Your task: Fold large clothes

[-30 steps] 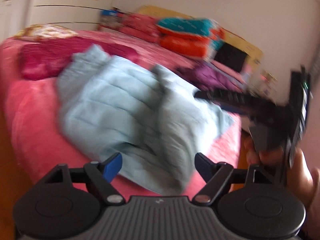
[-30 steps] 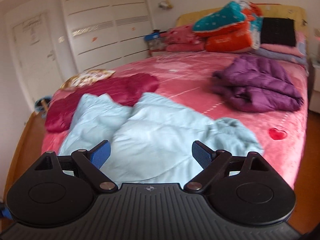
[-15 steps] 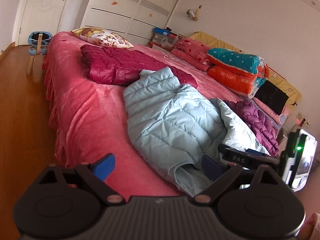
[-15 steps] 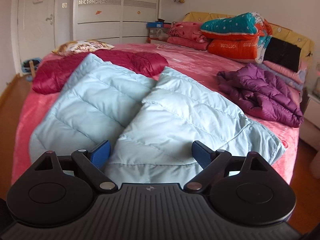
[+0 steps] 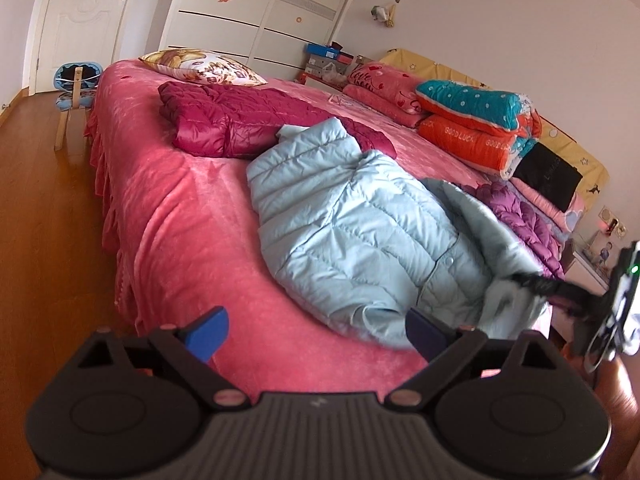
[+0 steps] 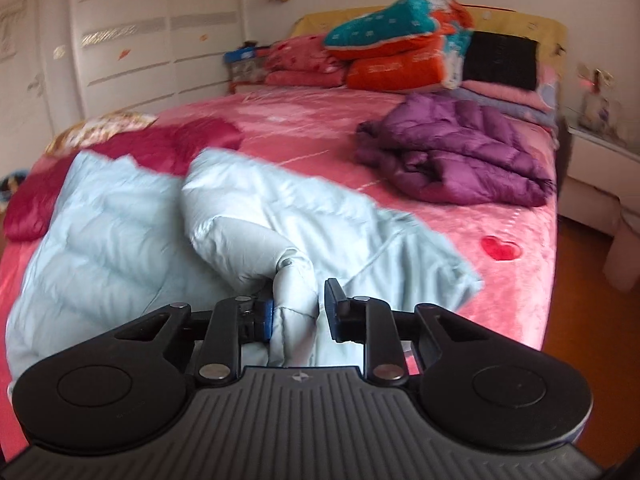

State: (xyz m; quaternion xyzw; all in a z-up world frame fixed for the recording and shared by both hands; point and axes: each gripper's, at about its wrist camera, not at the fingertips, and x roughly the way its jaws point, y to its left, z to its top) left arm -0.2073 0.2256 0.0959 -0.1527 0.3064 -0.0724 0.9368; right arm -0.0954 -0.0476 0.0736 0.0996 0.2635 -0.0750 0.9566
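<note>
Closing on a bunched fold of the light blue down jacket, the right hand-held gripper has its jaws coming together around the fabric at the jacket's near hem. One blue pad already touches the cloth on its left side, while the other pad stands just beside the bunch, so the grip looks nearly made but not yet firm. The left wrist view shows the same right tool from the side, its fingers reaching into the jacket's lifted corner.

The left hand-held gripper has its jaws wide apart with nothing between them. It hangs over the bare pink bedspread at the near edge of the bed, close to the jacket's other hem corner but not touching it.

The jacket lies spread across the near half of the bed, front up and open, one panel flat and the other rumpled and partly turned over. Its far end overlaps a dark red jacket lying near a patterned pillow. A purple jacket sits crumpled well apart toward the headboard, next to stacked quilts.

Judging by this, the folding has barely begun: no garment shows a clean fold, and all three jackets are left to do. The blue one probably needs smoothing flat first, with the left tool taking the opposite hem corner.
</note>
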